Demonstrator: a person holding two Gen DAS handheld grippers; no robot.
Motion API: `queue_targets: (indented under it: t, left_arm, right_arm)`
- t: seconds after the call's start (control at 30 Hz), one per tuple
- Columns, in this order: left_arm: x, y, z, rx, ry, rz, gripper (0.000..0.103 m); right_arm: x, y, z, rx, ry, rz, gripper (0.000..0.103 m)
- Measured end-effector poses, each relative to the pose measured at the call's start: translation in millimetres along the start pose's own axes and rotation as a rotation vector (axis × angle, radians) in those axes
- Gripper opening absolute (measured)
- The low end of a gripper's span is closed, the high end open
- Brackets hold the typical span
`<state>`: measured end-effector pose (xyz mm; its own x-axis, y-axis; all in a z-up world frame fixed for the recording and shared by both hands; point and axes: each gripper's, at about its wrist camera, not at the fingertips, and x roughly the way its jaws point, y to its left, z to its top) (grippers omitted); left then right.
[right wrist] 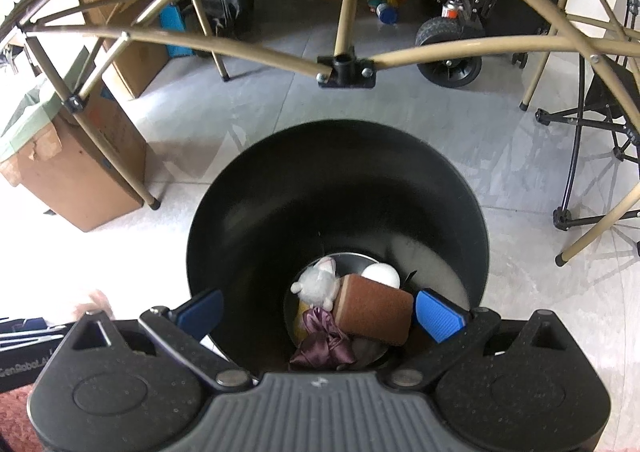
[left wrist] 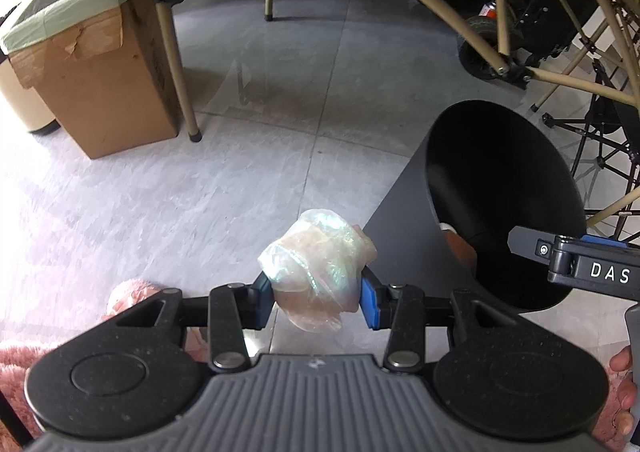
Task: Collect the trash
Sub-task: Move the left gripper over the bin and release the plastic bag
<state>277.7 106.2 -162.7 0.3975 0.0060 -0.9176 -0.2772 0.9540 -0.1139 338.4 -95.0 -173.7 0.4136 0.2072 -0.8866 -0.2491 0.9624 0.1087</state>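
Gripping one plastic wad in our left gripper, right gripper spread wide over one bin, five items inside.

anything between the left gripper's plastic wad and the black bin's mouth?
Nothing in the way. Left wrist view: plastic wad sits left of the black bin; between them only the bin's own grey outer wall.

Left wrist view: high over the grey floor, tilted down and forward, left of the black bin, whose mouth sits at right frame edge. Right wrist view: directly above the same black bin, close, looking straight into it. Shared: the bin, the cardboard box beyond-left of it, tan table legs.
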Motion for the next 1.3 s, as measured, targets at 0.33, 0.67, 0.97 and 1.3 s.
queue_targets:
  t: [0.33, 0.67, 0.97, 1.3]
  left_arm:
    - [-20.3, -31.1, 7.0, 0.037, -0.060, -0.042, 0.043]
    - [-30.9, -72.4, 10.0, 0.114, -0.093, -0.078, 0.043]
    - [-26.7, -105.9, 10.1, 0.184, -0.083, -0.100, 0.043]
    - [-15.3, -143.4, 8.9, 0.249, -0.058, -0.114, 0.043]
  right_arm:
    - [-26.3, -31.4, -4.4, 0.060, -0.061, 0.000, 0.103]
    - [-44.7, -70.0, -14.0, 0.149, -0.112, -0.026, 0.103]
    - [-55.8, -100.5, -21.9, 0.220, -0.140, -0.046, 0.103]
    - [-59.7, -125.9, -30.8, 0.291, -0.146, -0.084, 0.103]
